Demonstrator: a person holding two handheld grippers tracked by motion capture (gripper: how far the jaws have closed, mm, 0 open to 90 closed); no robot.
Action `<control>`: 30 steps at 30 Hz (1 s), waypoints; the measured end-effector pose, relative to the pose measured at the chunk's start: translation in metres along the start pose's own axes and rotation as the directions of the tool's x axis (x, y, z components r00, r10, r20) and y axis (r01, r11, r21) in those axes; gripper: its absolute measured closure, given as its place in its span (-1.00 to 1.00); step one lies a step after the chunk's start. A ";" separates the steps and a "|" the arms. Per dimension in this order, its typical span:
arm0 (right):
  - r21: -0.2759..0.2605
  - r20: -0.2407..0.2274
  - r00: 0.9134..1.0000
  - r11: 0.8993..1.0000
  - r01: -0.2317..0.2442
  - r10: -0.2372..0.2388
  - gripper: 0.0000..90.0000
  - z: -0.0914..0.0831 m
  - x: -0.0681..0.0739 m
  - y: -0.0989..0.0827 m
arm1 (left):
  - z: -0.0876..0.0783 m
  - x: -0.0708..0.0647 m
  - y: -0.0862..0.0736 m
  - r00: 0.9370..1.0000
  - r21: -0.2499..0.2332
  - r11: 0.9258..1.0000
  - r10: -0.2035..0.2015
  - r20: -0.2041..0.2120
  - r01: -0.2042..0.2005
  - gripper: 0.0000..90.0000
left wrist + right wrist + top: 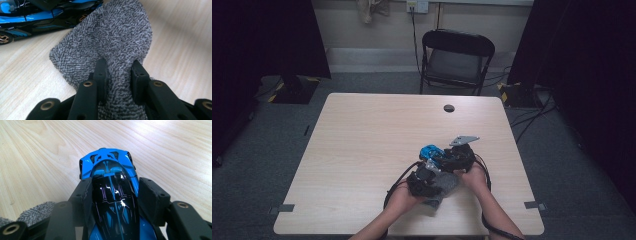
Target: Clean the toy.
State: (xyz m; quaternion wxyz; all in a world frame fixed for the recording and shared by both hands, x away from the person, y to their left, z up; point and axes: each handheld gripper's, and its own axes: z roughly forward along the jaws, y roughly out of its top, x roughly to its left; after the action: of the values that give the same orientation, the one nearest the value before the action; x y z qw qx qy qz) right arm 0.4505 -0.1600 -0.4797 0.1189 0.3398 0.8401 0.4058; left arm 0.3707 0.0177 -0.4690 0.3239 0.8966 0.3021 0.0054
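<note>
A blue and black toy car [111, 182] rests on the wooden table [362, 140]; my right gripper [113, 195] is shut on its body, one jaw against each side. In the high view the car [430, 151] pokes out left of the right gripper [457, 157]. A grey terry cloth [110, 42] lies beside the car [27, 18], and my left gripper [119, 75] is shut on the cloth's near end, which bunches between the jaws. From above, the left gripper [424, 177] sits just below the car with the cloth [446, 184] under it.
A black folding chair [455, 60] stands beyond the table's far edge. A dark round grommet [449, 108] sits near the table's far side. Both hands work near the front right of the table, and cables [394, 190] trail from the grippers toward the near edge.
</note>
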 end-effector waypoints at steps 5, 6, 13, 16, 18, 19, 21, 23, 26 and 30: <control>-0.004 0.003 1.000 1.000 0.001 -0.001 0.02 -0.001 0.001 -0.001 | 0.005 0.003 0.006 1.000 -0.008 1.000 -0.013 -0.021 0.013 0.58; -0.004 0.004 1.000 1.000 0.001 -0.001 0.02 -0.001 0.001 -0.001 | 0.005 0.004 0.007 1.000 -0.003 1.000 -0.016 -0.020 0.016 0.58; 0.001 0.008 1.000 1.000 -0.001 0.001 0.02 -0.001 0.001 0.000 | 0.004 0.011 0.009 0.999 -0.001 1.000 -0.024 -0.037 0.024 0.58; 0.003 0.007 1.000 1.000 0.000 0.000 0.02 -0.001 0.001 0.000 | 0.002 0.015 0.008 0.998 -0.004 1.000 -0.031 -0.053 0.031 0.58; 0.003 0.008 1.000 1.000 0.000 0.000 0.02 -0.001 0.001 0.000 | 0.000 0.019 0.006 0.997 -0.006 0.999 -0.041 -0.061 0.041 0.58; 0.003 0.008 1.000 1.000 0.001 -0.001 0.02 -0.001 0.001 0.000 | -0.001 0.021 0.005 0.997 -0.006 0.999 -0.045 -0.062 0.045 0.58; 0.000 0.008 1.000 1.000 0.000 0.000 0.02 -0.001 0.001 0.000 | -0.003 0.024 0.004 0.996 -0.017 0.998 -0.059 -0.069 0.058 0.58; 0.002 0.008 1.000 1.000 0.001 -0.001 0.02 -0.001 0.001 0.000 | -0.004 0.027 0.003 0.995 -0.016 0.998 -0.066 -0.074 0.065 0.58; 0.004 0.008 1.000 1.000 0.001 -0.001 0.02 0.000 0.001 0.000 | -0.007 0.031 0.002 0.994 -0.014 0.998 -0.067 -0.084 0.066 0.58; 0.005 0.008 1.000 1.000 0.001 -0.001 0.02 -0.001 0.001 0.000 | -0.011 0.038 -0.001 0.991 -0.015 0.997 -0.082 -0.106 0.081 0.58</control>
State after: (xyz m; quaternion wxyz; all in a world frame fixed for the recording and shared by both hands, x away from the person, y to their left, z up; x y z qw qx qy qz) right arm 0.4494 -0.1596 -0.4792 0.1216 0.3414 0.8406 0.4025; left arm 0.3988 0.0452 -0.4680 0.3119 0.8802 0.3554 0.0414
